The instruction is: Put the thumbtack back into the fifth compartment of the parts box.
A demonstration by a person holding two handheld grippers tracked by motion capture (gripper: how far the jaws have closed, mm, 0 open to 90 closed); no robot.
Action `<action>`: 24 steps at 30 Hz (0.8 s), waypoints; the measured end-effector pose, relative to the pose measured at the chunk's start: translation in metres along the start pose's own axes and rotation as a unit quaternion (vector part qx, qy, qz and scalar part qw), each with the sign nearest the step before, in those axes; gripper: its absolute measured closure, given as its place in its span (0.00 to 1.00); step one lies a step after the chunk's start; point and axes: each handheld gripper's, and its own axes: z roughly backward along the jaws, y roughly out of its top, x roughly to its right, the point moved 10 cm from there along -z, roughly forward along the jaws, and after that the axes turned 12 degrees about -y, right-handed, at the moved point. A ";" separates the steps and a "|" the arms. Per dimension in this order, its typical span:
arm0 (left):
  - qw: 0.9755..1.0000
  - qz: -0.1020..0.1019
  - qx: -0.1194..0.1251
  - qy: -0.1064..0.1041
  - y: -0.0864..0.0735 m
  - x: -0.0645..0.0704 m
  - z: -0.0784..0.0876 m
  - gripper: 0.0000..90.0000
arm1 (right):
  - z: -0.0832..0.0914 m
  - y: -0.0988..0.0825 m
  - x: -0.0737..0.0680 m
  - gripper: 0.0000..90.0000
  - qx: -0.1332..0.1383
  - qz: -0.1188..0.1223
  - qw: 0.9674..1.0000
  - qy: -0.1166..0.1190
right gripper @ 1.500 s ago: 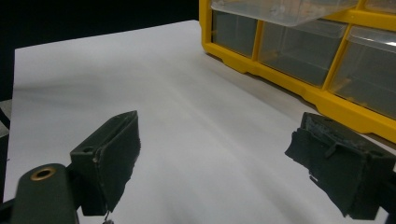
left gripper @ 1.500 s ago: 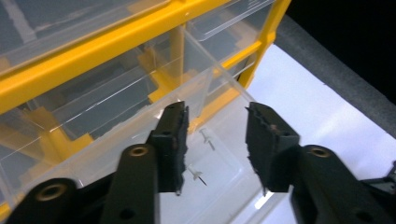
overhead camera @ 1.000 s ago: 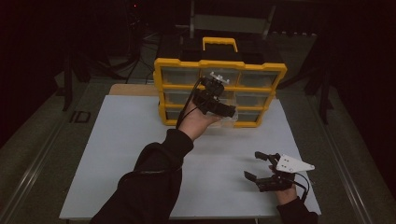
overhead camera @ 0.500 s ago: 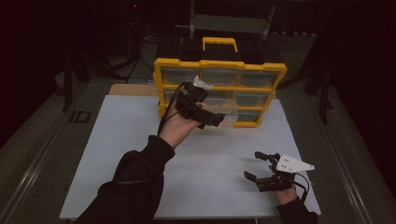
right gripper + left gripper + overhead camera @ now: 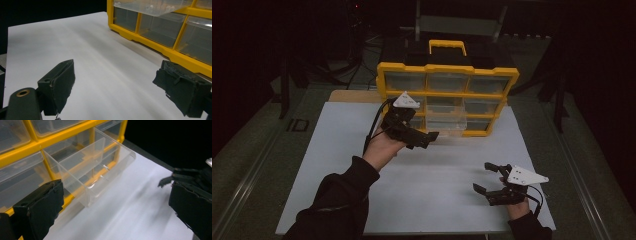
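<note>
Left claw (image 5: 424, 140) released: its jaws have just been opening, they stand wide apart and nothing sits between them. It hangs above the white counter (image 5: 337, 165), just in front of the yellow drawer cabinet (image 5: 447, 72), off the front left corner of the pulled-out clear drawer (image 5: 447, 125). Left hand (image 5: 382, 147) grips the claw body from below; grey three-cornered plate sits on top, cable loops back toward the sleeve.

Clear drawer: bottom row, middle slot of the cabinet, slid partway out over the counter. In the left gripper view the drawer (image 5: 92, 167) shows open-topped, a clear divider across its inside, front wall hanging past the yellow frame, not touching either jaw. Contents: can't tell, looks see-through. Other drawers in the cabinet (image 5: 30, 147) sit flush.

Right claw (image 5: 490, 179) also released, jaws spread, nothing gripped. It sits low at the near right part of the counter, well apart from the cabinet and from the left claw. In the right gripper view its jaws frame bare white counter (image 5: 87, 50), cabinet (image 5: 175, 53) at upper right.

Cabinet stands upright at the far edge of the counter, yellow handle on top.
</note>
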 end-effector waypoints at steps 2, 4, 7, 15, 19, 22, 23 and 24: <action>1.000 -0.004 0.003 -0.007 -0.005 0.001 0.005 0.00 | 0.000 0.000 0.000 0.15 0.000 -0.001 1.000 0.000; 1.000 -0.008 0.009 -0.012 -0.010 0.002 0.009 0.00 | 0.000 0.000 -0.001 0.15 -0.001 -0.001 1.000 0.001; 1.000 -0.012 0.019 -0.013 -0.016 0.002 0.016 0.00 | -0.001 0.000 -0.001 0.15 0.000 0.000 1.000 0.001; 0.999 -0.017 0.038 -0.021 -0.040 -0.001 0.028 0.00 | -0.001 0.001 -0.001 0.15 0.000 0.000 1.000 0.000; 0.999 -0.011 0.046 -0.024 -0.053 -0.002 0.033 0.00 | -0.001 0.000 -0.001 0.15 0.000 0.001 1.000 0.000; 0.999 -0.012 0.047 -0.020 -0.062 -0.002 0.036 0.00 | -0.001 0.001 -0.001 0.15 -0.001 0.002 1.000 0.000; 0.999 -0.011 0.049 -0.019 -0.064 -0.002 0.037 0.00 | -0.001 0.001 -0.001 0.15 0.000 0.002 1.000 0.000; 0.999 -0.011 0.049 -0.019 -0.067 -0.002 0.038 0.00 | -0.001 0.001 -0.001 0.15 0.000 0.001 1.000 0.000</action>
